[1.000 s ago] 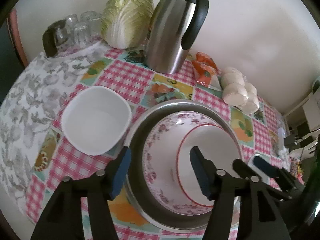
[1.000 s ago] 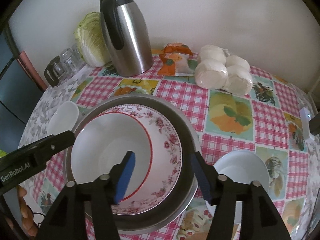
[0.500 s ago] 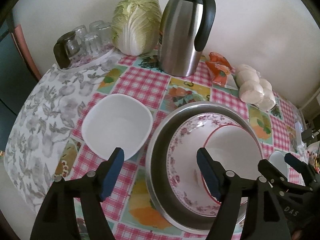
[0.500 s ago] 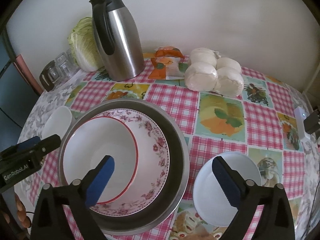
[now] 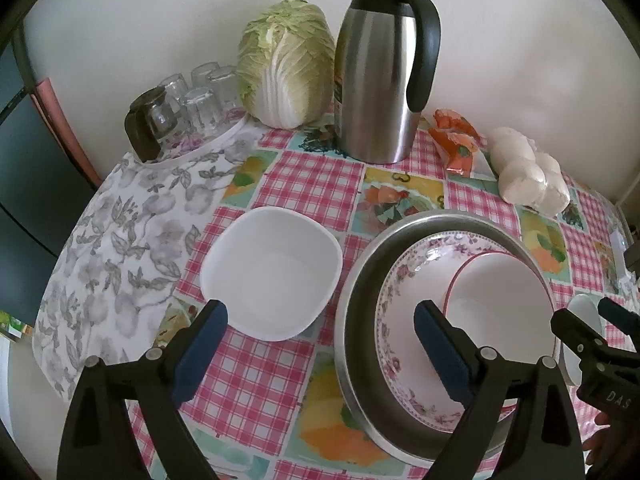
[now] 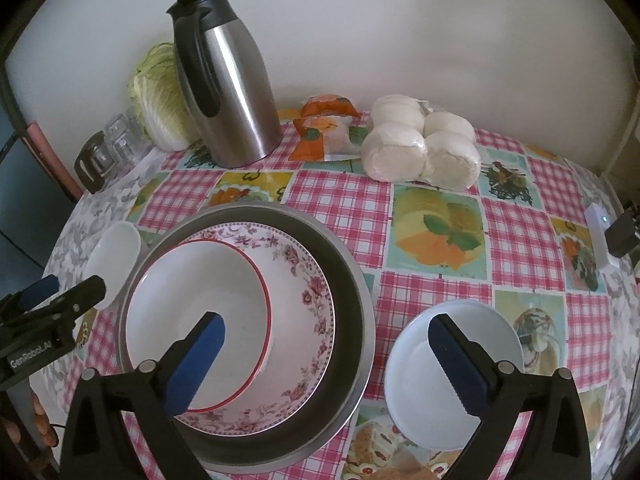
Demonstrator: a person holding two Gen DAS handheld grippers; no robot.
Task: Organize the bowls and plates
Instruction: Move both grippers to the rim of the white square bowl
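A steel basin [image 6: 354, 280] holds a floral-rimmed bowl [image 6: 308, 292], and a white bowl with a red rim [image 6: 200, 288] is nested inside that. My right gripper [image 6: 325, 320] hovers above the basin's right side, open, with one fingertip over the red-rimmed bowl and the other over a round white bowl [image 6: 416, 368] on the cloth. My left gripper [image 5: 320, 312] hangs between a square white bowl [image 5: 272, 272] and the basin [image 5: 354, 320]. Its jaws are opening and nothing is pressed between them.
Along the wall stand a steel thermos jug [image 5: 384, 80], a cabbage [image 5: 284, 68], upturned glasses [image 5: 188, 96], an orange packet [image 5: 456, 140] and bagged white buns [image 5: 528, 176]. A small white device [image 6: 598, 236] lies by the table's right edge.
Both grippers' jaws have spread much wider. The left view has swung left, bringing the square white bowl more to the middle. The right gripper has stayed where it was.
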